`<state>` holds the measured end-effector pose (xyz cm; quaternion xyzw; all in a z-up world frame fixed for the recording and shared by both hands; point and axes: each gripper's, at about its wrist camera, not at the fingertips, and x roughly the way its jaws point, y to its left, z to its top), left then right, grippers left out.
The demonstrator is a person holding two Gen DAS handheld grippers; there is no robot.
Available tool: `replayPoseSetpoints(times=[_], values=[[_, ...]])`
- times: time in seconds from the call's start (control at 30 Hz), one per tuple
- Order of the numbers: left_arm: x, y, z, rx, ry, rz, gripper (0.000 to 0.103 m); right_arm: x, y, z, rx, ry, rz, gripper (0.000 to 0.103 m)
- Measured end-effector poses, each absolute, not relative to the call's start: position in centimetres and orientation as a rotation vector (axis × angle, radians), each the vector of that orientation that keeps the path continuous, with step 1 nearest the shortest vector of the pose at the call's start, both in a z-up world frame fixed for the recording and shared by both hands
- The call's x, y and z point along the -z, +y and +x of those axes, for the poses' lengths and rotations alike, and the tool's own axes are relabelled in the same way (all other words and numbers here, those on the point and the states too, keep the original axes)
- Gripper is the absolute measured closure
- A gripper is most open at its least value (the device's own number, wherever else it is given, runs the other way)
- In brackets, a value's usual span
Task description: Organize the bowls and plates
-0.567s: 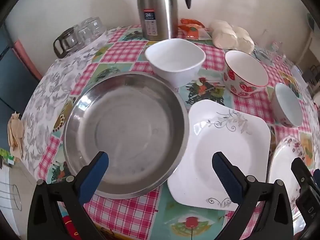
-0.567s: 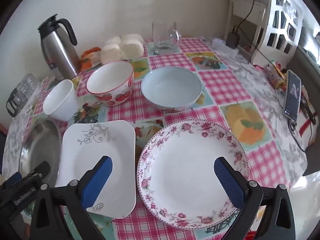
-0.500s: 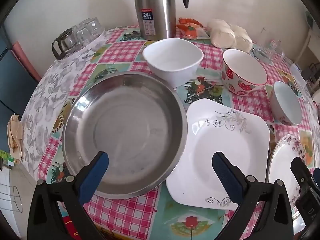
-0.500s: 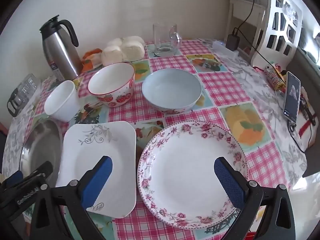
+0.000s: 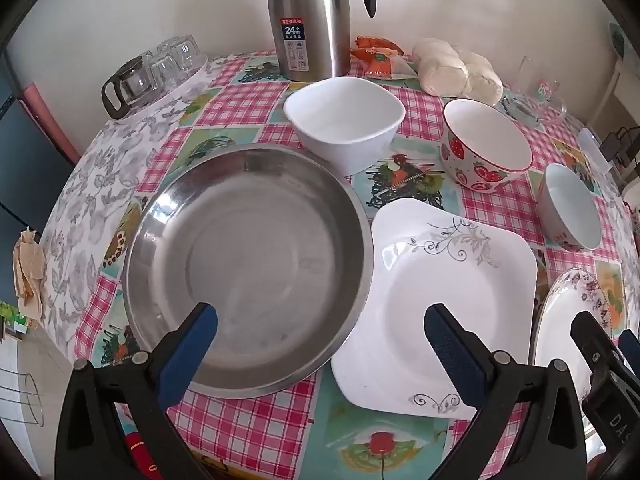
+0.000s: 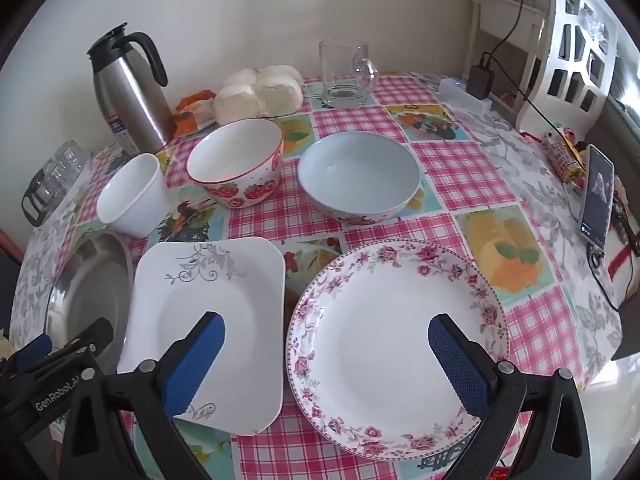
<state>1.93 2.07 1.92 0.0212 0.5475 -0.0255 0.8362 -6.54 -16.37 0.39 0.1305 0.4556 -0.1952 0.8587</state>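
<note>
A big steel pan (image 5: 248, 264) lies at the table's front left, with a square white plate (image 5: 452, 292) (image 6: 216, 312) beside it and a round rose-rimmed plate (image 6: 396, 328) (image 5: 568, 320) further right. Behind them stand a white square bowl (image 5: 344, 120) (image 6: 132, 196), a strawberry bowl (image 5: 484, 148) (image 6: 236, 164) and a pale blue bowl (image 6: 360, 176) (image 5: 568, 208). My left gripper (image 5: 320, 344) hovers open above the pan's right rim and the square plate. My right gripper (image 6: 326, 354) hangs open over the rose plate's left part. Both hold nothing.
A steel thermos (image 5: 312, 20) (image 6: 128, 88), a bag of buns (image 6: 260, 94), a glass mug (image 6: 346, 72) and upturned glasses (image 5: 156, 72) line the back by the wall. A phone (image 6: 598, 196) and cables lie at the right edge. The checked tablecloth (image 6: 460, 168) covers the round table.
Both views have shifted slightly: the dishes sit a little lower in frame, as both grippers tilted or drew back a touch. Nothing was taken hold of.
</note>
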Motion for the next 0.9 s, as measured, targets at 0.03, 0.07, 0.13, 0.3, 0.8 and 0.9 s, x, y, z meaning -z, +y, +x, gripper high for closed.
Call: replayPoseSetpoints(times=[0.03,0.07,0.13,0.3,0.8,0.9], values=[[-1.4,1.2,1.5,0.056,1.153,0.071,0.000,-0.4,-16.3,-6.4,0.407,0.959,0.272,0.000],[-0.9,0.6,1.0,0.058,1.146,0.081,0.000,-0.4,-16.2,-6.4,0.401,0.960,0.272,0.000],[-0.1,0.6,0.8,0.069,1.140,0.096,0.000,-0.4,-16.1,-6.3,0.389,0.962,0.276,0.000],[0.1,0.6,0.9,0.074,1.150,0.098,0.000,-0.6,-16.0,-6.2,0.377,0.962,0.281,0.000],[0.6,0.6,1.4,0.091,1.204,0.116,0.000,0.9,-16.8,-6.1,0.400,1.029,0.326,0.000],[0.7,0.5,1.4,0.097,1.209,0.121,0.000,1.2,-17.0,-6.1,0.412,1.050,0.333,0.000]])
